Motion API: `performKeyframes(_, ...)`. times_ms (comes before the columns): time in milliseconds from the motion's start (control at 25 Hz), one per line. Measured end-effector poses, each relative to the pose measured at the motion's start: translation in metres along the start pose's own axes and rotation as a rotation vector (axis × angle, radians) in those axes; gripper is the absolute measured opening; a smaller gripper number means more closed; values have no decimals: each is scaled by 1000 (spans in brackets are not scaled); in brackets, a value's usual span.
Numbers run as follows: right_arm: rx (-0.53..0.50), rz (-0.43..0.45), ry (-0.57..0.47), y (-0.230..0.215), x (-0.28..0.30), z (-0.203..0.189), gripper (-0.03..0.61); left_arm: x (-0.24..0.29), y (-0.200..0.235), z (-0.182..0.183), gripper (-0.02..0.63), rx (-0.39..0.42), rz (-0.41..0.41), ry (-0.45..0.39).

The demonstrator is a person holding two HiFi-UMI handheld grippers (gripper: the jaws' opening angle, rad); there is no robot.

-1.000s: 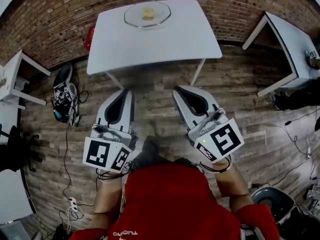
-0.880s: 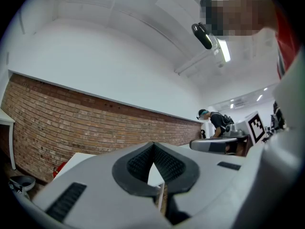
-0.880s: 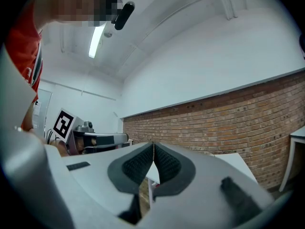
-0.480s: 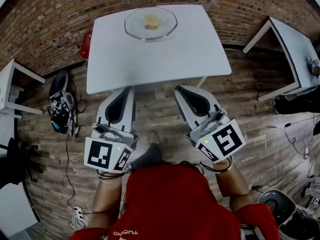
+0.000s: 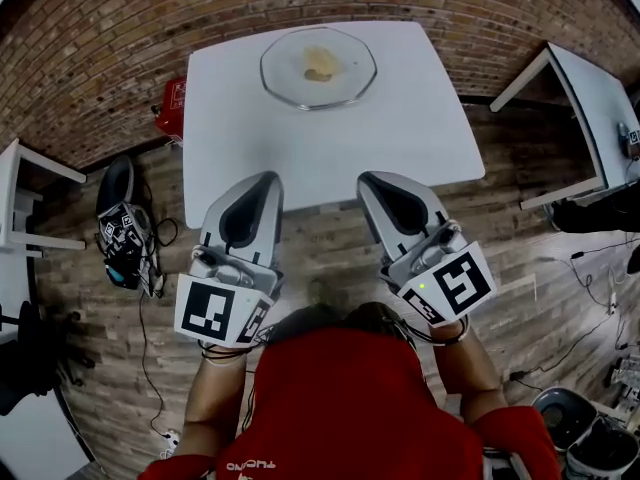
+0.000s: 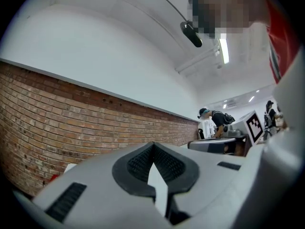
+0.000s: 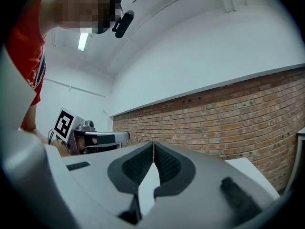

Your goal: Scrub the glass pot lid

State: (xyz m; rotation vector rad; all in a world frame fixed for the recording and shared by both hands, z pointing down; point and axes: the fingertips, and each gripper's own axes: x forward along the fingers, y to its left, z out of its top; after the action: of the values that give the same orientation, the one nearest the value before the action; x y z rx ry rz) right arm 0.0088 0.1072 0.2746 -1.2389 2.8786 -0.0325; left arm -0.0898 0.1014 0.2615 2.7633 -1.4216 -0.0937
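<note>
The glass pot lid [image 5: 318, 66] lies flat at the far side of the white table [image 5: 400, 138], with a yellowish thing [image 5: 320, 63] at its middle. My left gripper [image 5: 262, 181] hangs shut and empty over the table's near edge. My right gripper [image 5: 372, 181] is beside it, also shut with nothing in it. Both point toward the lid from well short of it. In the left gripper view the left gripper [image 6: 153, 144] has its pads meeting, tilted up at a brick wall. The right gripper view shows the right gripper [image 7: 153, 143] closed the same way.
A brick wall [image 5: 120, 48] runs behind the table. Another white table [image 5: 590, 98] stands to the right, and one [image 5: 20, 208] to the left. A spare marker gripper [image 5: 122, 230] and cables lie on the wooden floor at left. Bins [image 5: 570, 428] sit at lower right.
The table and lid have come closer and lower in the head view. Both grippers now reach over the table's near edge. Their jaws have stayed shut.
</note>
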Motion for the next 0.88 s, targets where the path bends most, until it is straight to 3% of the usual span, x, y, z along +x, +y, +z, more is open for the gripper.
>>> performKeyframes(360, -8, -37, 26, -31, 42, -1, 31, 39, 47, -9, 17, -43, -4, 4)
performKeyframes(880, -60, 45, 17, -108, 123, -3, 31, 122, 102, -18, 17, -13, 71, 3)
